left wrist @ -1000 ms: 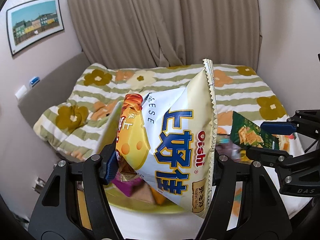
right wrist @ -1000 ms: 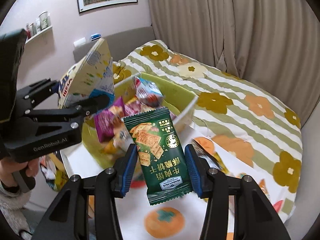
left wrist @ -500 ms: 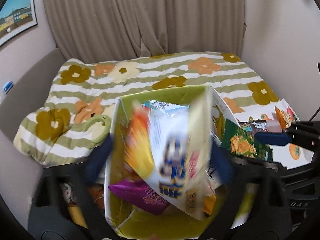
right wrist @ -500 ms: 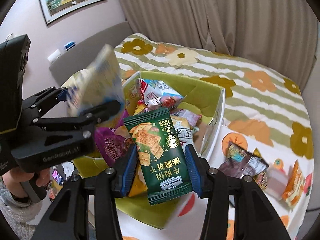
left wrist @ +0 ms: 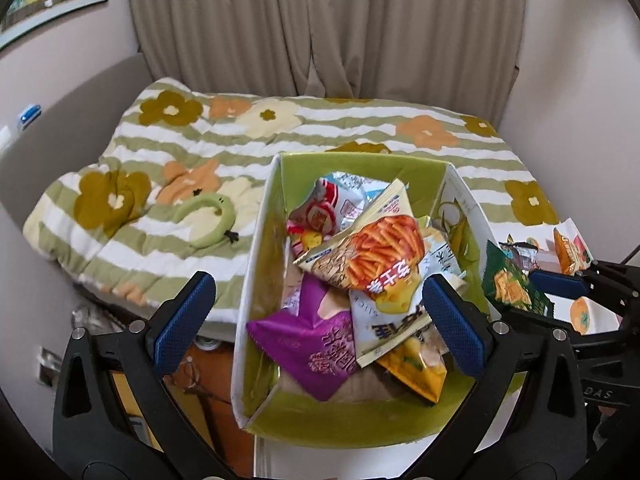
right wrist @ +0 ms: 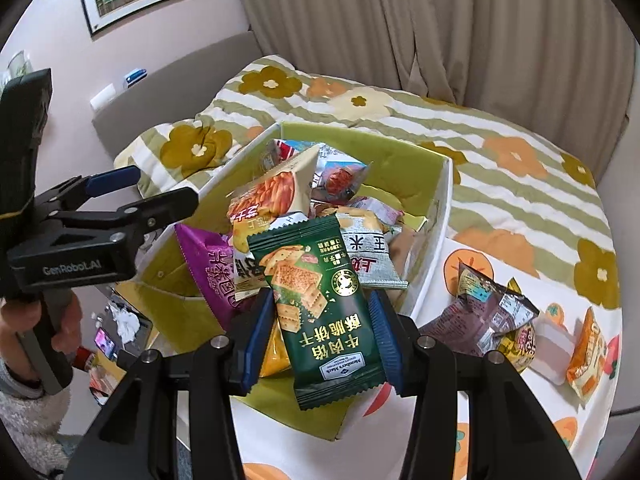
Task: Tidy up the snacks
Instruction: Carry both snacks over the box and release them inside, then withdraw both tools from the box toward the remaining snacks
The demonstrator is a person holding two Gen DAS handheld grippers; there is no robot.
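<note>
A yellow-green box (left wrist: 256,264) with white outer walls (right wrist: 436,240) holds several snack bags. The large white-and-yellow chip bag (left wrist: 376,256) lies loose on top of the pile, also seen from the right wrist (right wrist: 276,192). My left gripper (left wrist: 318,282) hovers above the box with its jaws wide open and nothing between the pads; from the right it shows at the box's left wall (right wrist: 166,184). My right gripper (right wrist: 321,298) is shut on a dark green cracker packet (right wrist: 328,320), held upright over the box's near right corner (left wrist: 508,284).
Loose snacks lie right of the box on a white persimmon-print cloth: a dark crumpled bag (right wrist: 492,308) and an orange packet (right wrist: 588,352). A striped floral quilt (left wrist: 200,140) with a green ring toy (left wrist: 208,216) lies behind. A hand (right wrist: 64,320) holds the left gripper.
The left gripper opened and the big chip bag dropped from it into the box. Both grippers came closer over the box; the right keeps its hold on the green packet.
</note>
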